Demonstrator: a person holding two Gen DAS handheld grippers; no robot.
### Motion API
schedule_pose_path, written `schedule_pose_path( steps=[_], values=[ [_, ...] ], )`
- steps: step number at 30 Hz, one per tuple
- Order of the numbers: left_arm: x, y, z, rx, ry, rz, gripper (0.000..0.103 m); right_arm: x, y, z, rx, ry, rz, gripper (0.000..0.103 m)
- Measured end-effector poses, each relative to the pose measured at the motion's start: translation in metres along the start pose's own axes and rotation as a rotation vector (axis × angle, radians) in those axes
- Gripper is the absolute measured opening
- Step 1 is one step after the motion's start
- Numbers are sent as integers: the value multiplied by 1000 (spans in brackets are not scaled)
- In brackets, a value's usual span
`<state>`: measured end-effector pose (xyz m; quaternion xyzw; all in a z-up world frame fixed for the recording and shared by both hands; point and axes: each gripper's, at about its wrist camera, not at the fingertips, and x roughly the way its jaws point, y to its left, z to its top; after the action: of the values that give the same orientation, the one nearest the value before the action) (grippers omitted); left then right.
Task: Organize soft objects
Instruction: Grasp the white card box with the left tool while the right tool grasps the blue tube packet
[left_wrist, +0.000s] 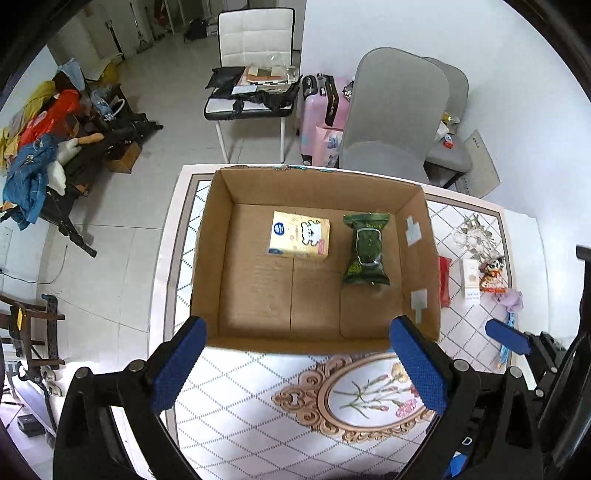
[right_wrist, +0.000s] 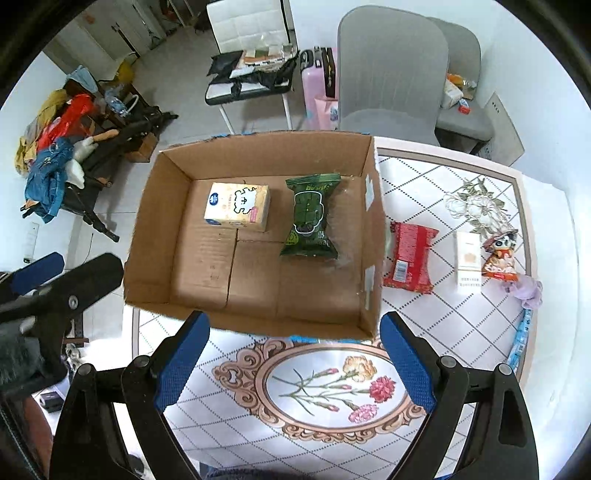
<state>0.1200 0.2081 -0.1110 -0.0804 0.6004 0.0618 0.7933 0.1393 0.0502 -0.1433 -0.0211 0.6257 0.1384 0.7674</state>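
Right of the cardboard box (right_wrist: 373, 236), touching its wall, lies the red packet (right_wrist: 408, 258), long axis pointing away from me. My right claw (right_wrist: 295, 363) is nearer; both it and the left claw (left_wrist: 299, 367) gape wide, empty.

2 wrist views, high, angled down, sharing cardboard box (left_wrist: 317, 258) (right_wrist: 258, 236)

- White walls (left_wrist: 517, 92) and a pale tiled floor (left_wrist: 122, 206).
- A white chair (left_wrist: 255, 37) piled with papers, two grey chairs (left_wrist: 399, 110) and a pink suitcase (left_wrist: 321, 122) stand behind the table (left_wrist: 258, 406).
- Clothes (left_wrist: 33, 155) heap at left.
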Motion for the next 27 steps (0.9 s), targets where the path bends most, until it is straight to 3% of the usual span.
schedule_pose_path(
  steps=[7,13,16,18,22,27],
  values=[
    [-30,-21,-19,5,-45,16,102,-28,-11,-22,-19,-22,37,95],
    [-49,-61,-15,47,-82,-7,102,-45,-59,-29,67,-36,94,95],
    [-47,-97,-7,103,-88,-4,102,-52,-107,-35,148,-39,92,95],
    [-37,-124,-1,132,-59,-44,102,-56,-148,-40,209,-41,69,95],
    [0,-197,11,206,35,-125,102,-51,-244,-56,370,-28,-13,95],
    [68,-283,18,298,178,-149,102,-19,-366,-86,599,39,-75,95]
  ],
)
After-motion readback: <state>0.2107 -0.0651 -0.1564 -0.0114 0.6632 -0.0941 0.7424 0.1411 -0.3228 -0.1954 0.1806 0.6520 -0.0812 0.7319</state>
